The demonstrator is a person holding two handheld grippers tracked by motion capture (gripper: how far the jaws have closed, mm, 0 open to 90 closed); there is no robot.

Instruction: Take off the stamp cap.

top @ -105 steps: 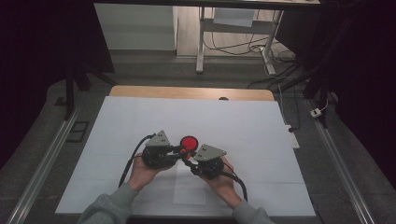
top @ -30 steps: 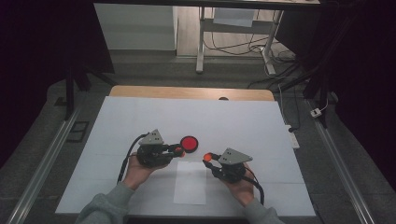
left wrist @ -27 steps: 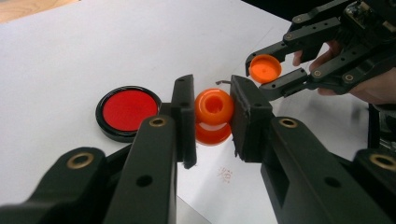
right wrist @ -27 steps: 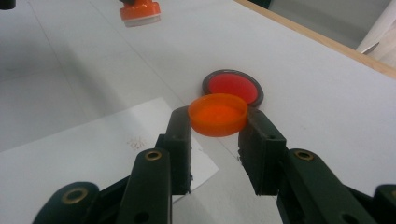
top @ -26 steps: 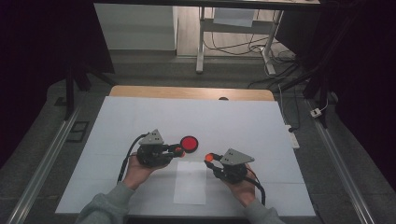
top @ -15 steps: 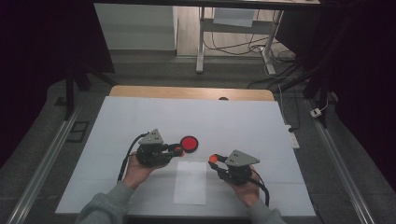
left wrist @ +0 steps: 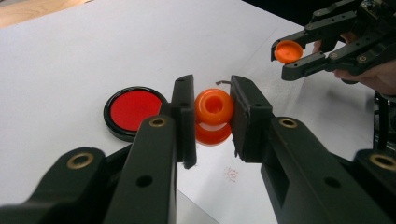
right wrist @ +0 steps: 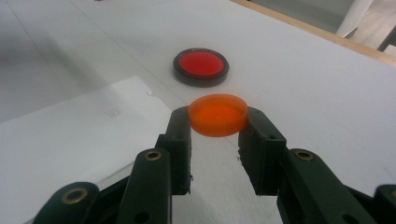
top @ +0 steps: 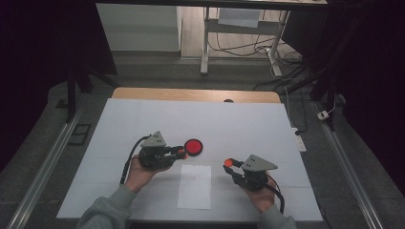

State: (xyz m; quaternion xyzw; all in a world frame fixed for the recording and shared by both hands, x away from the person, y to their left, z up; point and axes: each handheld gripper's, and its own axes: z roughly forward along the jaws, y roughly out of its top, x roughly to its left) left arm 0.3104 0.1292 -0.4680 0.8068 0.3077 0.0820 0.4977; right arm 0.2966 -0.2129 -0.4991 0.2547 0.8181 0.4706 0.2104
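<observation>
Moved: right tongs [top: 232,165] have carried the orange cap [right wrist: 217,114] rightward, away from the left tongs [top: 177,152].
Left tongs: clamped on the small orange bottle [left wrist: 213,116], mouth open, near the red-filled black dish [top: 193,147].
Right tongs: gripping the cap by its rim.
Risk: the shallow rim grip could let the cap pop free; the uncapped bottle could spill onto the table [top: 248,124] or white paper [top: 195,186] if tilted.

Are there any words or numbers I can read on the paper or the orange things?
None can be read.
Paper sheet: a faint reddish mark, too blurred to read.
Orange cap, orange bottle, red disc: no writing visible.
</observation>
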